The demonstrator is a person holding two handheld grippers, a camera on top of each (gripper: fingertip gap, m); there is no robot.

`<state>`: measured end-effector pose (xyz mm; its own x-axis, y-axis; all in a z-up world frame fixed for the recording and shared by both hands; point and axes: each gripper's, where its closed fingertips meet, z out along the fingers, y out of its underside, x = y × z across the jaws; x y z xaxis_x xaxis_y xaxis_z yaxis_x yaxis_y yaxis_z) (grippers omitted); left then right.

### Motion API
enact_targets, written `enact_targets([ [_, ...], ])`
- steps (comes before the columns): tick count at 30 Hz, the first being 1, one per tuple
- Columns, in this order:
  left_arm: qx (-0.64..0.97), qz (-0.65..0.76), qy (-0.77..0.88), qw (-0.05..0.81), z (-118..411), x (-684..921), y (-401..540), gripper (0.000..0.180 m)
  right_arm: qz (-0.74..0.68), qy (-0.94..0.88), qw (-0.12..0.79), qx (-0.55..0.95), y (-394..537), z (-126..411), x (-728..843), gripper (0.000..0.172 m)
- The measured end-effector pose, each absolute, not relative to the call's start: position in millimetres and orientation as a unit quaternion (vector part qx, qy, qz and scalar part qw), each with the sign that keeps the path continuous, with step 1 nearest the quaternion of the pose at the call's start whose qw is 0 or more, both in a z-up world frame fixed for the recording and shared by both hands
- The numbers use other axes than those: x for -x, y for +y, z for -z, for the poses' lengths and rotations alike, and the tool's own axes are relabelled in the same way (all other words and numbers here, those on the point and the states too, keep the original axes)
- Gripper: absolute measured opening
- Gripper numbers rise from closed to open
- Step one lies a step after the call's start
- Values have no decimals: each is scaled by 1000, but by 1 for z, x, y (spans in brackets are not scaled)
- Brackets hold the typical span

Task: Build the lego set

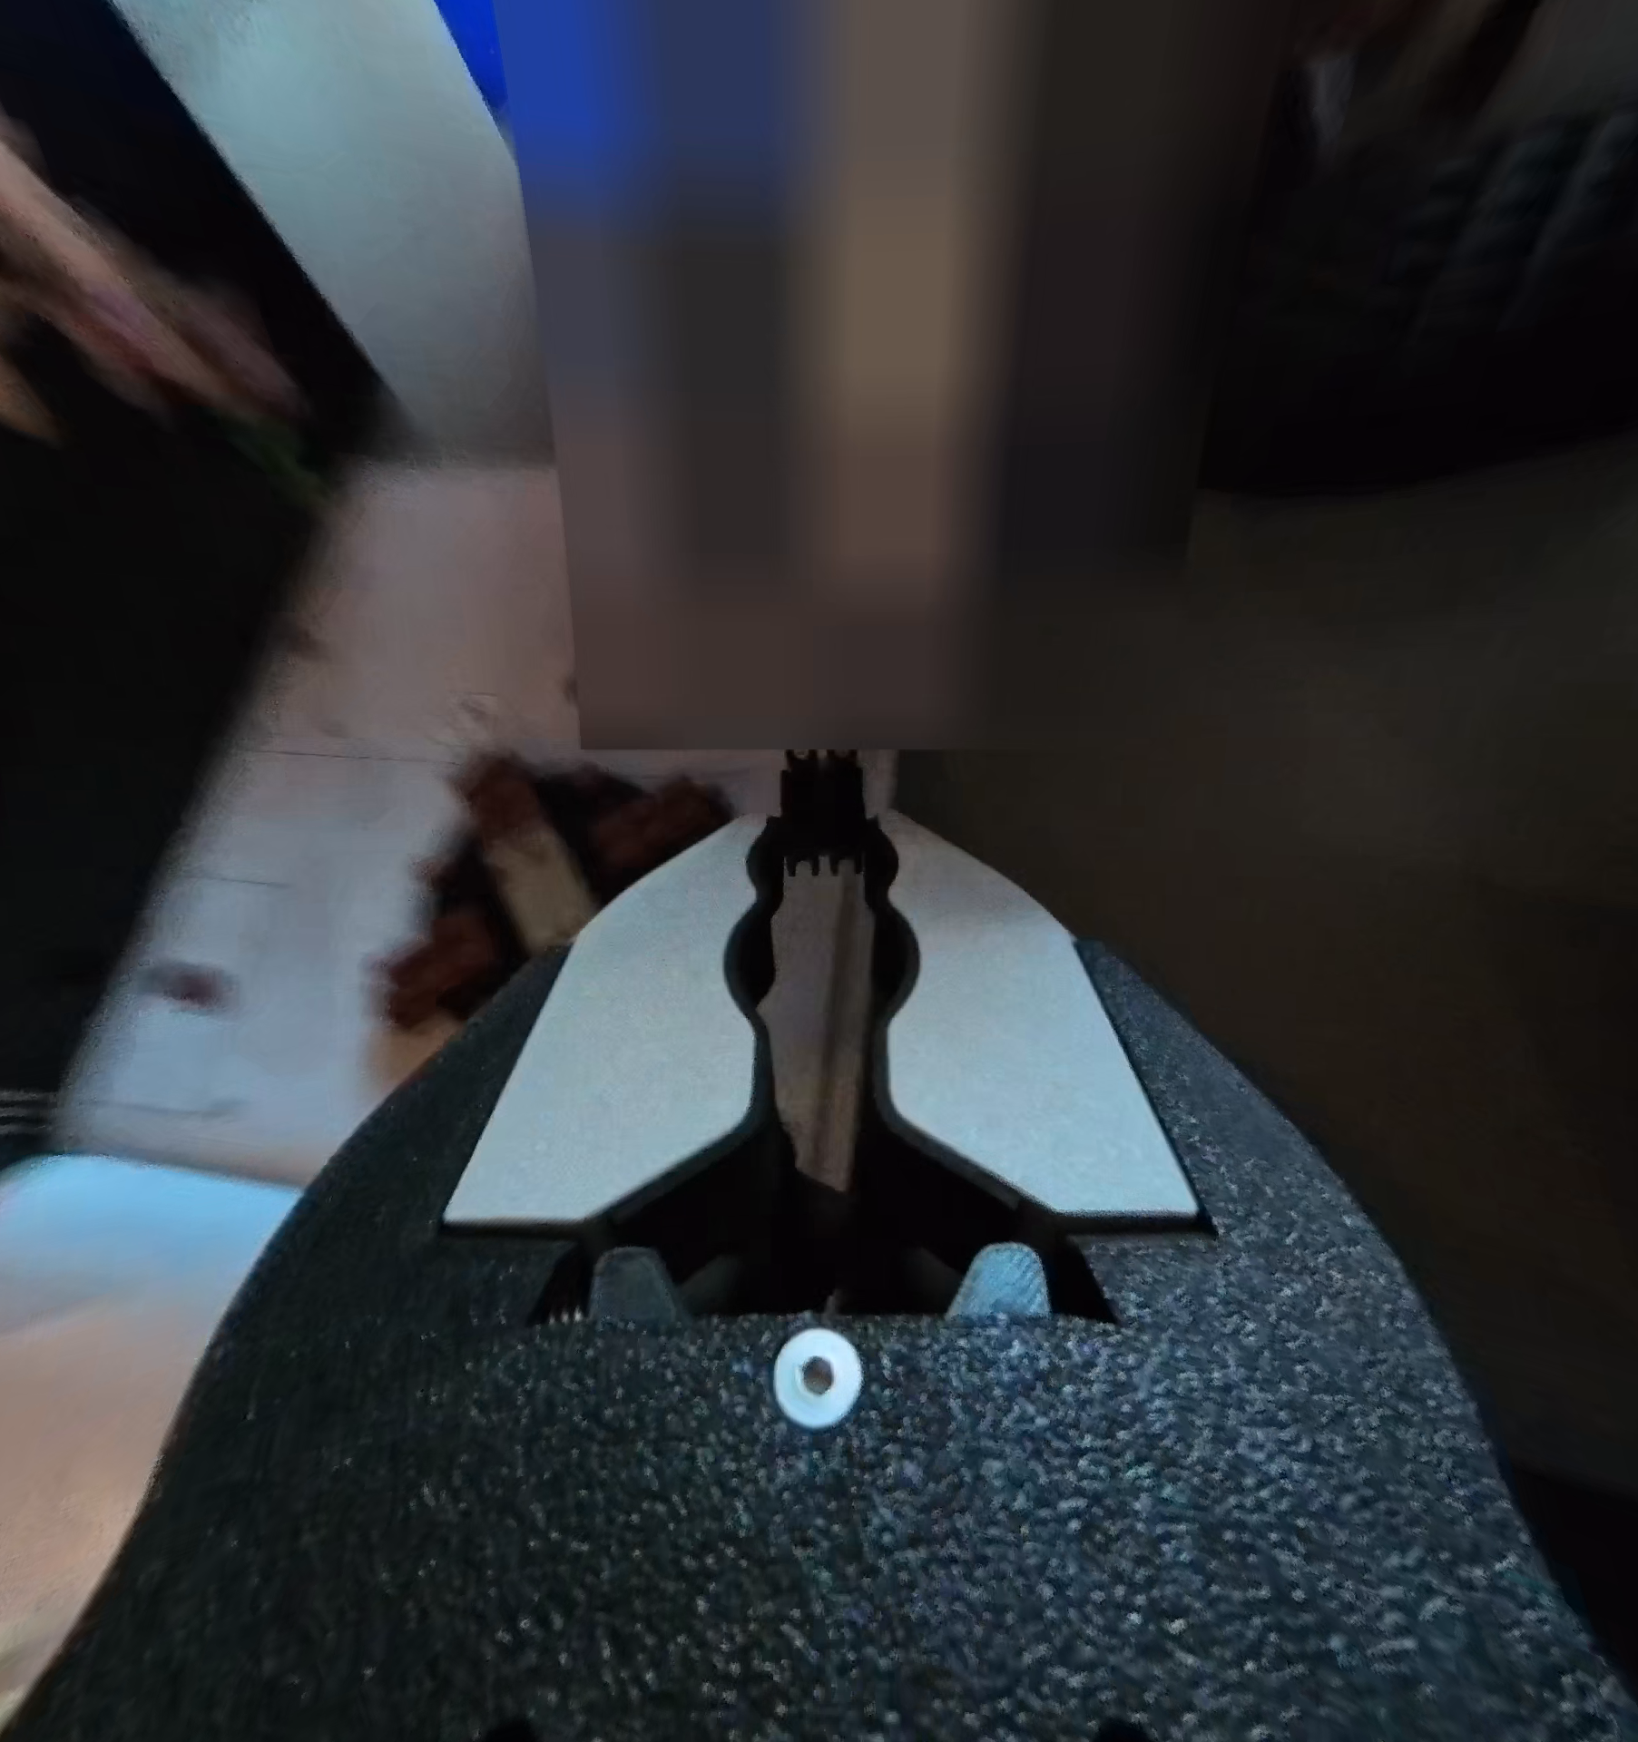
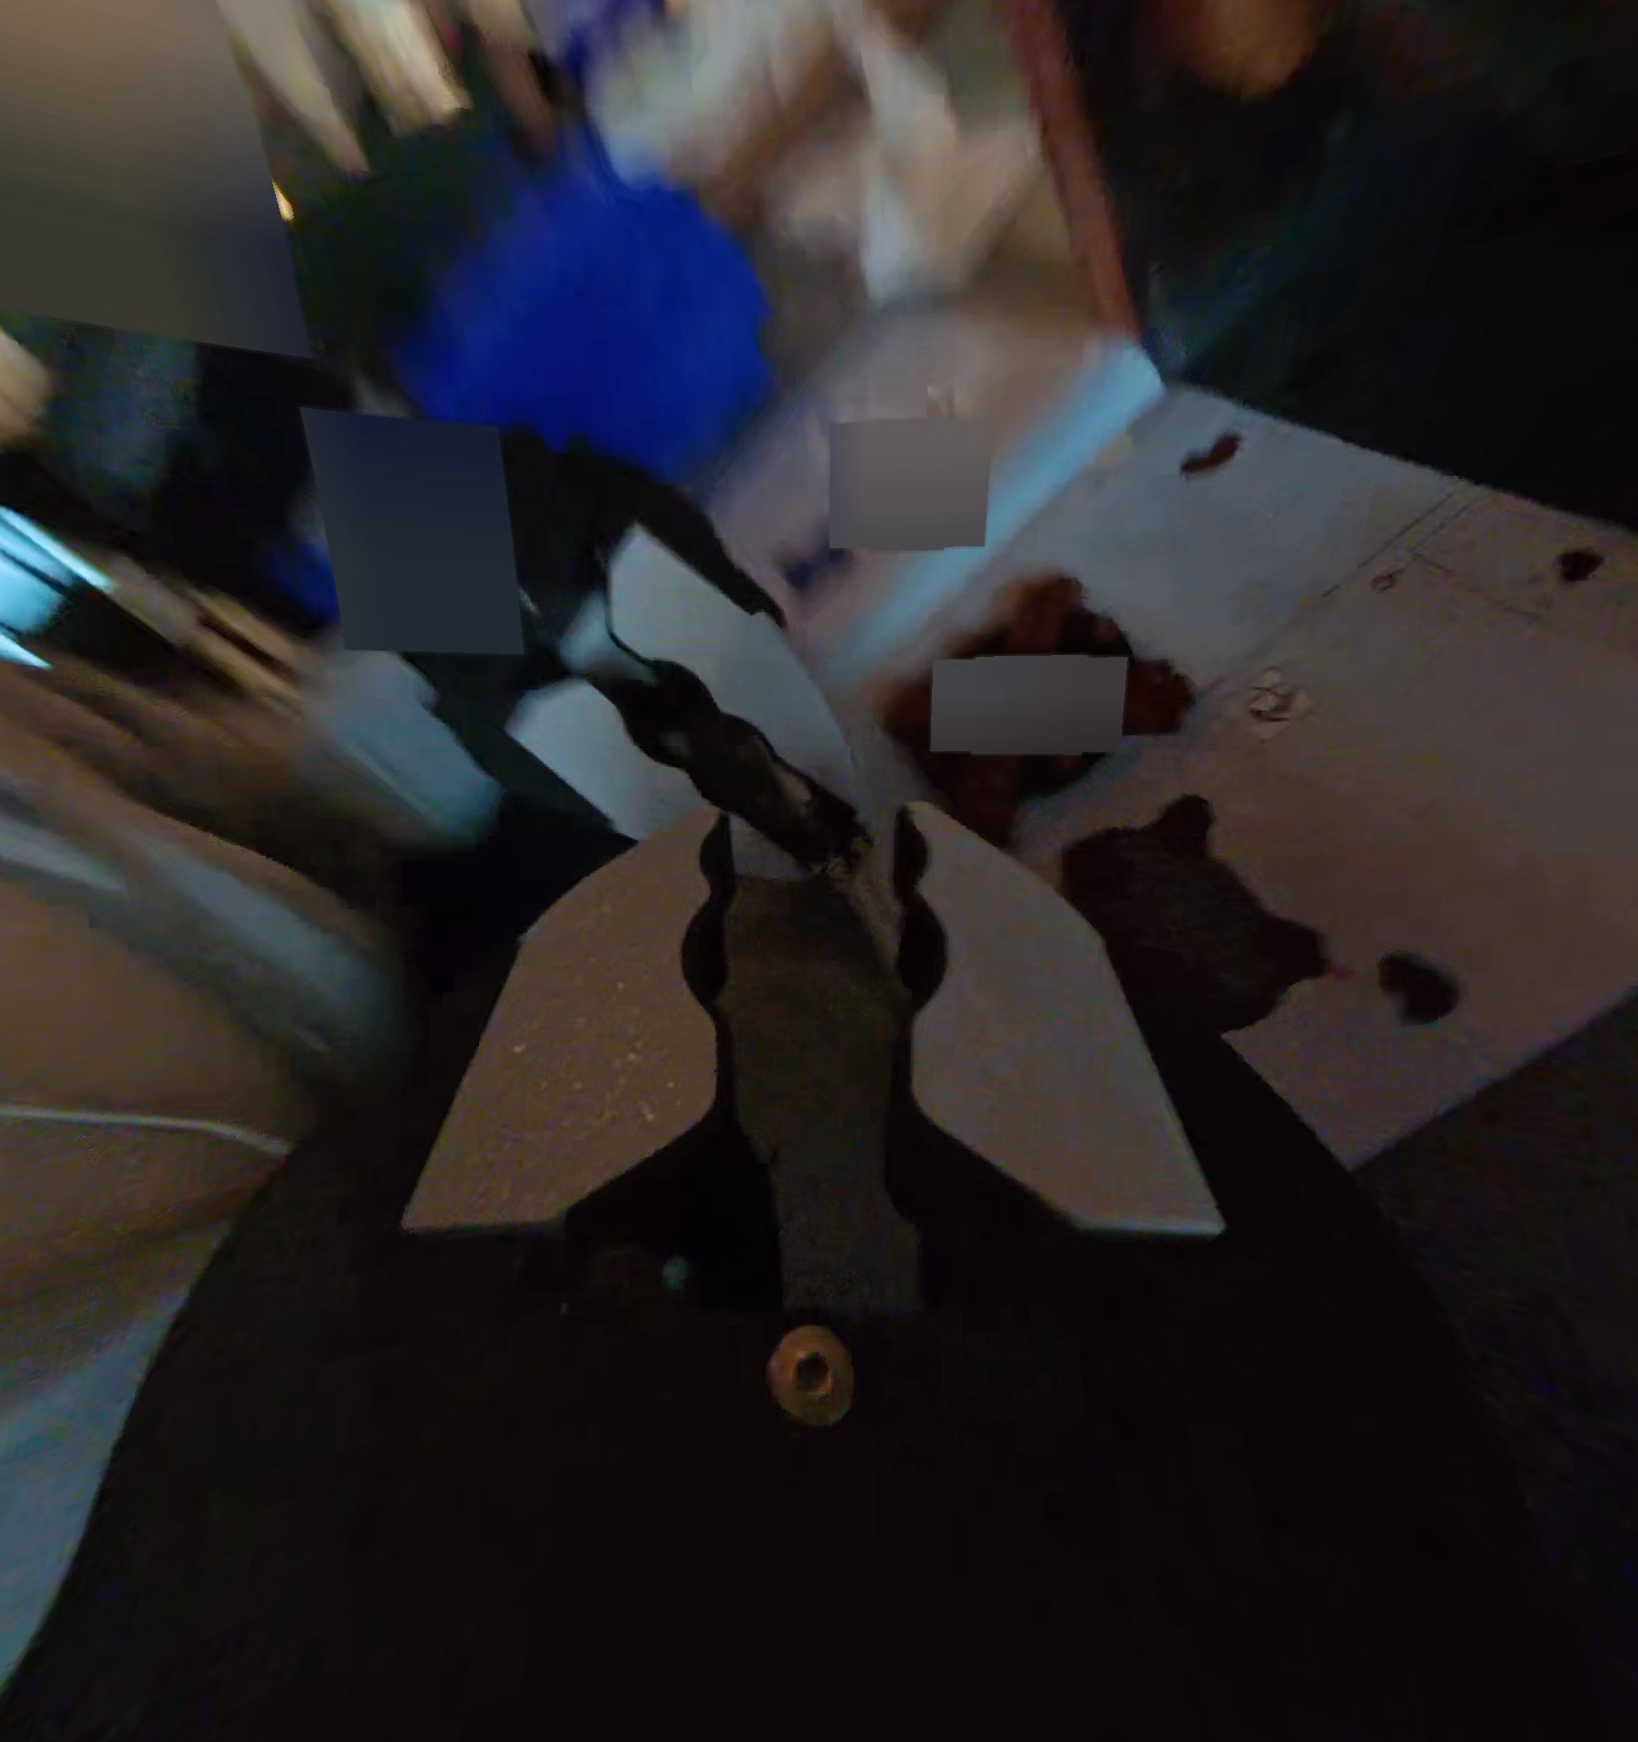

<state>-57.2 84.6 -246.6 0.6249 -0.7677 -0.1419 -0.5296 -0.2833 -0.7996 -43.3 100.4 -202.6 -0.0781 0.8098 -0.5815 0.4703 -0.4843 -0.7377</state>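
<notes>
Right tool (image 2: 810,834) open, near left tool (image 2: 702,716).

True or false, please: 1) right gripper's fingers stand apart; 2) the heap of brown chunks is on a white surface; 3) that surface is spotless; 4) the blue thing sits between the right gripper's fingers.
1) True: the right gripper shows a clear gap between its fingers.
2) True: the heap of brown chunks lies on the white flat surface.
3) False: it carries a dark blotch and smaller spots.
4) False: the blurred blue object lies far beyond the fingers.
</notes>
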Motion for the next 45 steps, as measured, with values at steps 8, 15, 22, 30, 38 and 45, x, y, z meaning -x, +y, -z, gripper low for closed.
enact_targets([
  [8, 644, 22, 412, 644, 154, 63, 80, 16, -714, -386, 73, 580, 60, 147, 45, 19],
  [15, 613, -7, 420, 669, 140, 60, 65, 16, -701, -406, 103, 577, 52, 139, 57, 10],
  [22, 604, -18, 424, 674, 136, 62, 59, 16, -696, -408, 122, 578, 51, 135, 61, 8],
  [30, 596, -25, 436, 674, 138, 64, 56, 16, -664, -458, 164, 567, 48, 139, 62, 3],
  [38, 586, -17, 439, 681, 138, 64, 53, 16, -680, -456, 160, 551, 45, 138, 63, 4],
  [45, 590, -17, 443, 675, 140, 62, 56, 16, -698, -438, 156, 545, 51, 129, 66, 15],
])
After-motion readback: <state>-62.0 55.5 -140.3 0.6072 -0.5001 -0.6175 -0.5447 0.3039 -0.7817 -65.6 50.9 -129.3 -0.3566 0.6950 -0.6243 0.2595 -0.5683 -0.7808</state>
